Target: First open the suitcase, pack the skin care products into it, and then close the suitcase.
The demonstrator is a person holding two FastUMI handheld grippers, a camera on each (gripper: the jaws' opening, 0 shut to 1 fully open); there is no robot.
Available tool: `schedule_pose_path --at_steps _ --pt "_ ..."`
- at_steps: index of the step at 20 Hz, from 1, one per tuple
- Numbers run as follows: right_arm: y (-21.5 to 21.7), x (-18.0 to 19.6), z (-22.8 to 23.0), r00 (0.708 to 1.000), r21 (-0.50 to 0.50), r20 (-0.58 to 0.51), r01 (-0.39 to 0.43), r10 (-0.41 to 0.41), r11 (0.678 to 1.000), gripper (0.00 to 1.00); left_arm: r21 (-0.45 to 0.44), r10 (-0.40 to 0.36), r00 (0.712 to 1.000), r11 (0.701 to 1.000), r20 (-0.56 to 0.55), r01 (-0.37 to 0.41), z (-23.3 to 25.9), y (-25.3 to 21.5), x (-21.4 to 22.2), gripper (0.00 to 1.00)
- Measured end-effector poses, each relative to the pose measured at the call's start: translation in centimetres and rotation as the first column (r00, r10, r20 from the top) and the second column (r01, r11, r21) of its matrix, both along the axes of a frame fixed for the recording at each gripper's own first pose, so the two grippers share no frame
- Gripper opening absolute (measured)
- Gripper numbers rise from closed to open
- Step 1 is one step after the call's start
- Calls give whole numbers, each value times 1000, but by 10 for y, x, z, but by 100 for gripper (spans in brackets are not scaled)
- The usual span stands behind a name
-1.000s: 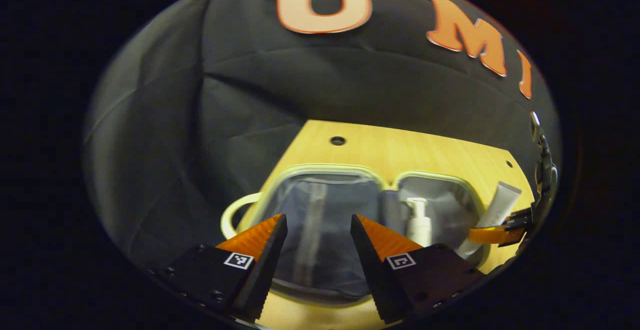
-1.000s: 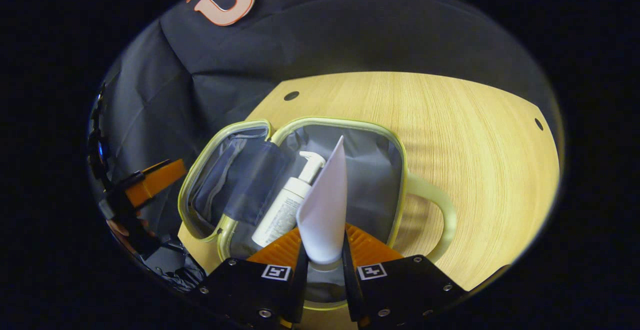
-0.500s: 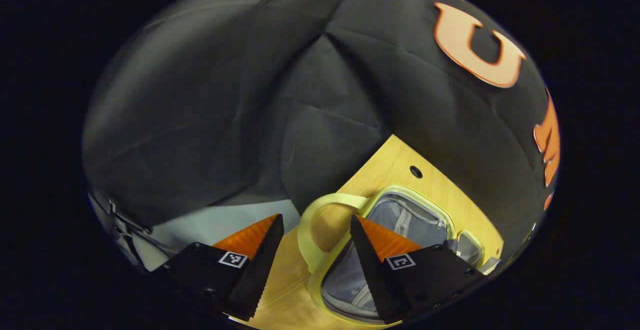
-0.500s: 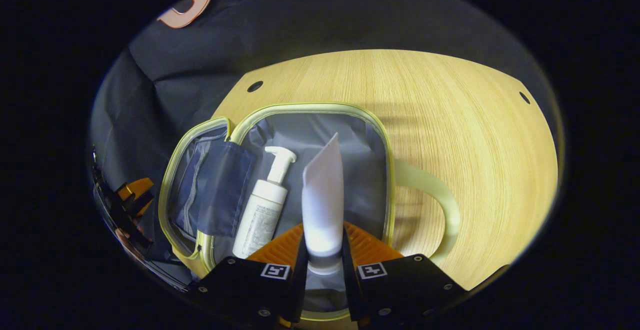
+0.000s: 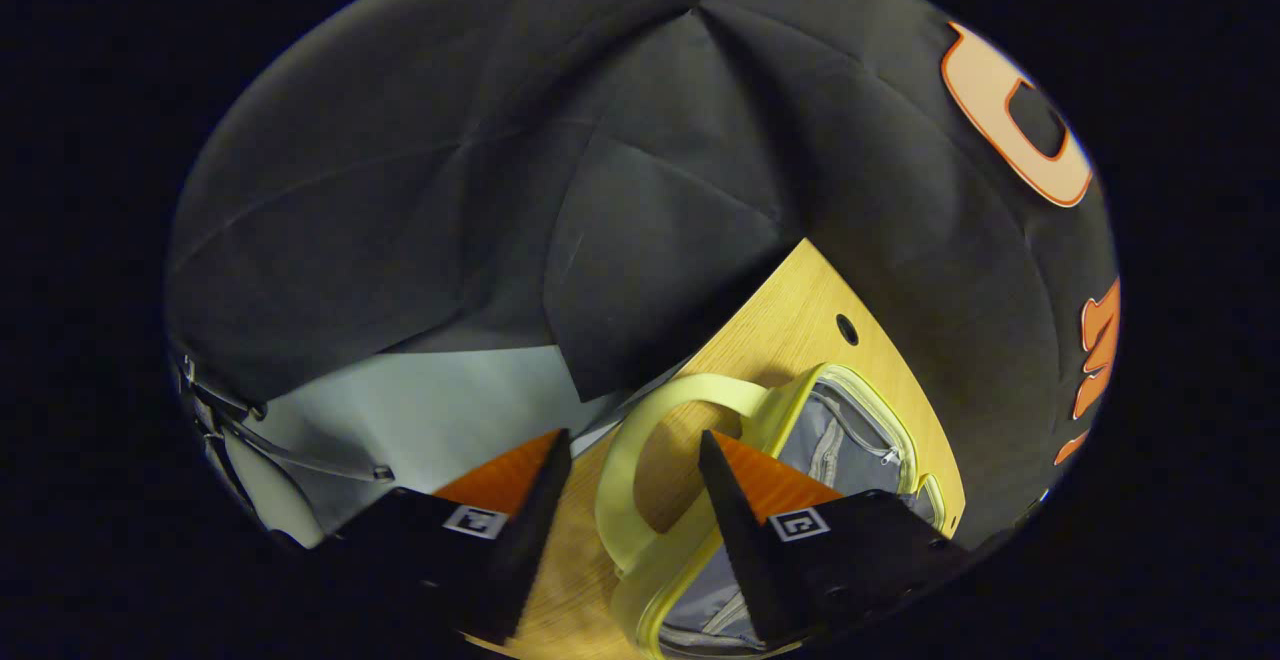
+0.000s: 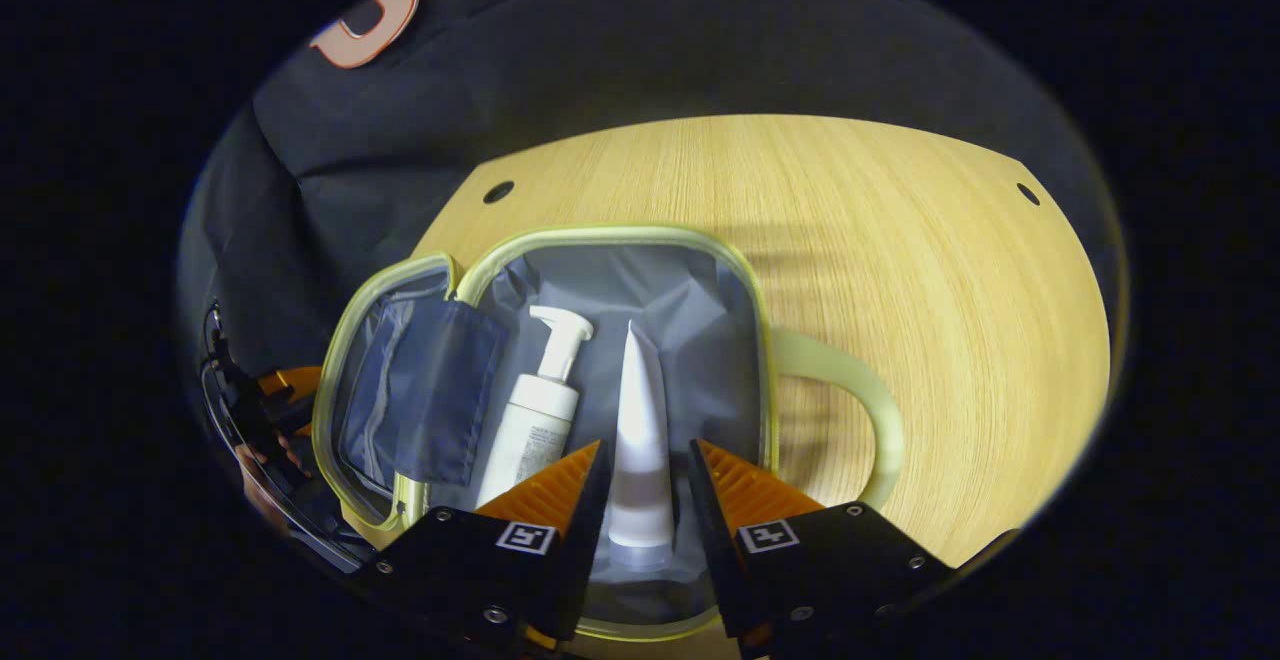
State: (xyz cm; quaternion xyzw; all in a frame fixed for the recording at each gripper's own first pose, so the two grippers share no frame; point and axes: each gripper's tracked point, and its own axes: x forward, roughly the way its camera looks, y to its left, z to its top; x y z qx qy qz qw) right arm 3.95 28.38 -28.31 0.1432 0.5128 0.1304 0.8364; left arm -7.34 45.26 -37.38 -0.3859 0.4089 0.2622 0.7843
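Half a second earlier the right claw (image 6: 640,460) had been pinched on the white tube (image 6: 640,440), which stood up between its fingers. Now its fingers stood apart with a gap on each side of the tube, and the tube lay flat on the grey lining of the open suitcase (image 6: 610,236), cap end toward the camera. Just beside it, on its left in the right gripper view, lay the white pump bottle (image 6: 535,415), much where it had been. A second earlier the tube had been tilted higher above the case.

The left claw (image 5: 630,460) was spread wide and held nothing, as in both earlier frames. A second ago its view had faced both halves of the case squarely; since then it had swung aside, and the pale green handle (image 5: 650,420) of the near half now sat between its fingers, which did not touch it as far as could be told.

The left gripper view showed that handle, a zip line inside the grey lining of that half of the suitcase (image 5: 850,420), the desk (image 5: 800,310) edge, and a pale floor patch (image 5: 420,410). The right gripper view showed instead both products, the dark inner flap (image 6: 430,390) of the far half, the opposite handle (image 6: 860,410), wide desk (image 6: 900,270), and the left claw (image 6: 285,385) at the left edge, its opening unclear there.
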Motion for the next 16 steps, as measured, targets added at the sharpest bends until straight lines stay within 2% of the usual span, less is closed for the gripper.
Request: schedule_pose_path --at_steps 1,2,4,5,6,7,9,13,16 --pt "-5 2 8 999 8 29 18 -18 1000 57 -21 2 1000 1000 -10 -3 -9 -5 5 59" --pt "-13 7 16 997 9 63 34 -34 999 67 -17 11 1000 1000 -23 -12 -9 -3 0 41" --pt "-33 12 32 990 -12 128 60 -58 998 78 -6 -10 1000 1000 -7 10 -13 -3 1 26" --pt "-43 14 39 985 -22 158 75 -71 997 81 8 -37 999 999 1 37 -7 -4 0 25" --pt "-55 15 46 979 -28 185 89 -82 996 84 28 -79 997 997 0 79 -5 -5 0 14" --pt "-65 17 53 973 -36 213 102 -92 994 85 62 -100 995 993 3 99 1 -2 0 14" --pt "-82 20 66 957 -49 269 131 -113 990 89 99 -144 990 985 1 144 11 -2 2 5" --pt "-109 23 93 921 -54 361 180 -149 982 92 232 -223 974 950 43 207 52 1 7 5" --pt "-118 30 106 892 -75 426 200 -150 977 93 309 -263 961 924 89 225 92 -2 10 5"
